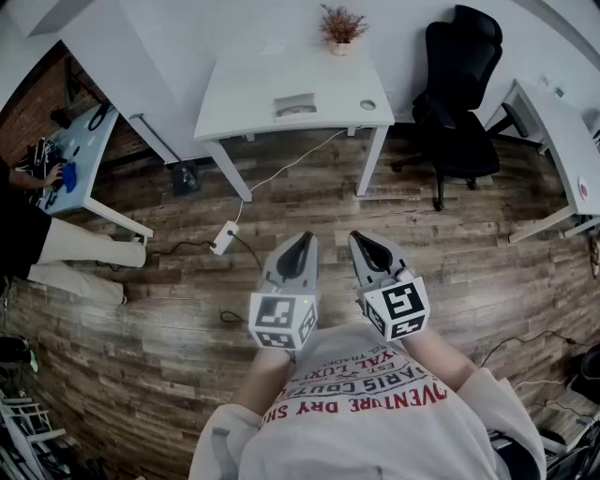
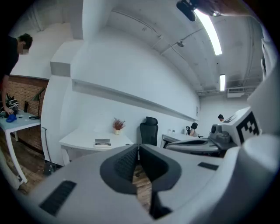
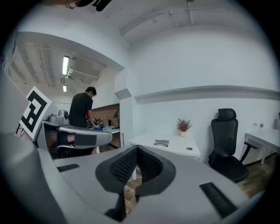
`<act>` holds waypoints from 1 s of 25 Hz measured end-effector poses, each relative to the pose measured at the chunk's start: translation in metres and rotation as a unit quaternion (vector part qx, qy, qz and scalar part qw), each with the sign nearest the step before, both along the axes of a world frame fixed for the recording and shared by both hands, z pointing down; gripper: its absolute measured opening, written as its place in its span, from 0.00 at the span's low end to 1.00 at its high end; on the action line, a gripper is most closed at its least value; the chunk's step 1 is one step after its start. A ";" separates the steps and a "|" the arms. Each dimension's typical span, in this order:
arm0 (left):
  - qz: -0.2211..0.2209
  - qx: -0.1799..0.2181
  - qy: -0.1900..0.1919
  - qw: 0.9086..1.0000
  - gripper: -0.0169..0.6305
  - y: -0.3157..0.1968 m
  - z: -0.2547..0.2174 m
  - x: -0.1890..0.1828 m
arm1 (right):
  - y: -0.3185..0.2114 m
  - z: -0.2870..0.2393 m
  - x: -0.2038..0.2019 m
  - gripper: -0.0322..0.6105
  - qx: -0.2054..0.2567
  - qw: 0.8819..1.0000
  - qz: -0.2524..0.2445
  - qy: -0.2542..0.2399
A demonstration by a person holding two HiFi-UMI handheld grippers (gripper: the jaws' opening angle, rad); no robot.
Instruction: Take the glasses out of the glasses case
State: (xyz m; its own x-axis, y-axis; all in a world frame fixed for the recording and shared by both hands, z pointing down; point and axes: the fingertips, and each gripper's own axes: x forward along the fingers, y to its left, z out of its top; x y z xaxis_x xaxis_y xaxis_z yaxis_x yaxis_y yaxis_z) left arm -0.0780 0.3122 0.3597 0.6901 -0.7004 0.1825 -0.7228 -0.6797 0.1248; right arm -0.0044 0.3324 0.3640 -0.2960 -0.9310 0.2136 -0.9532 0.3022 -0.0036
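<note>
A grey glasses case point(image 1: 295, 104) lies on the white desk point(image 1: 253, 94) across the room, far ahead of both grippers. It also shows small in the left gripper view as the case point(image 2: 102, 142) and in the right gripper view as the case point(image 3: 161, 143), with a dark shape at its front edge that may be the glasses. My left gripper point(image 1: 305, 240) and right gripper point(image 1: 362, 239) are held side by side at chest height over the wooden floor. The left gripper point(image 2: 138, 147) and the right gripper point(image 3: 137, 148) each have their jaws pressed together on nothing.
A potted plant point(image 1: 341, 26) and a small round object point(image 1: 367, 105) share the desk. To its right stands a black office chair point(image 1: 459, 94), with another desk point(image 1: 553, 131) beyond. A power strip point(image 1: 224, 238) and cables lie on the floor. A person point(image 1: 37, 234) is at a table on the left.
</note>
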 end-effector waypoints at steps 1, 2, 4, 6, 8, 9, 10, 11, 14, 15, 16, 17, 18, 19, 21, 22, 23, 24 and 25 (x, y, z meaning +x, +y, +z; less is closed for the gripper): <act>0.000 0.000 0.001 1.000 0.05 0.000 0.000 -0.001 | 0.000 0.000 -0.001 0.07 0.000 1.000 0.001 -0.001; 0.000 -0.001 0.001 1.000 0.05 0.001 0.001 -0.002 | 0.000 0.000 -0.002 0.07 0.000 1.000 0.002 -0.002; 0.000 -0.004 0.002 1.000 0.05 0.000 0.002 -0.005 | 0.000 0.002 -0.004 0.07 -0.002 1.000 0.002 -0.003; 0.000 -0.007 0.001 1.000 0.05 -0.001 0.005 -0.008 | 0.001 0.004 -0.008 0.07 -0.004 1.000 0.002 -0.004; 0.003 -0.011 0.000 1.000 0.05 0.000 0.007 -0.011 | 0.001 0.006 -0.012 0.07 -0.009 1.000 0.003 -0.004; 0.005 -0.012 -0.001 1.000 0.05 0.001 0.008 -0.012 | 0.001 0.007 -0.014 0.07 -0.013 1.000 0.006 -0.005; 0.008 -0.013 -0.002 1.000 0.05 0.001 0.009 -0.013 | 0.000 0.008 -0.015 0.07 -0.015 1.000 0.011 -0.008; 0.011 -0.013 -0.003 1.000 0.05 0.001 0.009 -0.015 | -0.002 0.008 -0.015 0.07 -0.017 1.000 0.017 -0.012; 0.015 -0.013 -0.003 1.000 0.05 -0.003 0.011 -0.024 | -0.007 0.009 -0.018 0.07 -0.016 0.999 0.034 -0.024; 0.015 -0.012 -0.004 1.000 0.05 -0.006 0.012 -0.029 | -0.010 0.010 -0.021 0.07 -0.016 0.999 0.038 -0.025; 0.015 -0.012 -0.004 1.000 0.05 -0.009 0.012 -0.035 | -0.013 0.012 -0.025 0.07 -0.017 0.999 0.041 -0.026; 0.015 -0.012 -0.005 1.000 0.05 -0.012 0.013 -0.041 | -0.015 0.013 -0.030 0.07 -0.018 0.999 0.043 -0.027; 0.015 -0.013 -0.006 1.000 0.05 -0.015 0.014 -0.047 | -0.018 0.015 -0.035 0.07 -0.020 0.998 0.045 -0.029; 0.015 -0.014 -0.007 1.000 0.05 -0.018 0.015 -0.054 | -0.020 0.017 -0.040 0.07 -0.021 0.998 0.048 -0.030; 0.013 -0.019 -0.007 1.000 0.05 -0.023 0.017 -0.067 | -0.025 0.018 -0.050 0.07 -0.024 0.998 0.055 -0.030; 0.012 -0.022 -0.006 1.000 0.05 -0.026 0.019 -0.073 | -0.027 0.019 -0.054 0.07 -0.023 0.998 0.058 -0.029; 0.012 -0.025 -0.005 1.000 0.05 -0.029 0.020 -0.078 | -0.028 0.019 -0.057 0.07 -0.023 0.997 0.061 -0.028; 0.013 -0.029 -0.004 0.999 0.05 -0.033 0.023 -0.082 | -0.030 0.020 -0.059 0.07 -0.023 0.997 0.063 -0.028; 0.013 -0.032 -0.004 0.999 0.05 -0.036 0.025 -0.085 | -0.032 0.022 -0.061 0.07 -0.025 0.997 0.065 -0.027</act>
State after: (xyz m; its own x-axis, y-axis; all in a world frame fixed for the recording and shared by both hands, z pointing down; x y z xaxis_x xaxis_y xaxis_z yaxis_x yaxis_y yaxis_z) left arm -0.1629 0.2763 0.3851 0.7064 -0.6686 0.2323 -0.7060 -0.6892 0.1632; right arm -0.0650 0.3005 0.3860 -0.1860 -0.9509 0.2475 -0.9823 0.1743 -0.0683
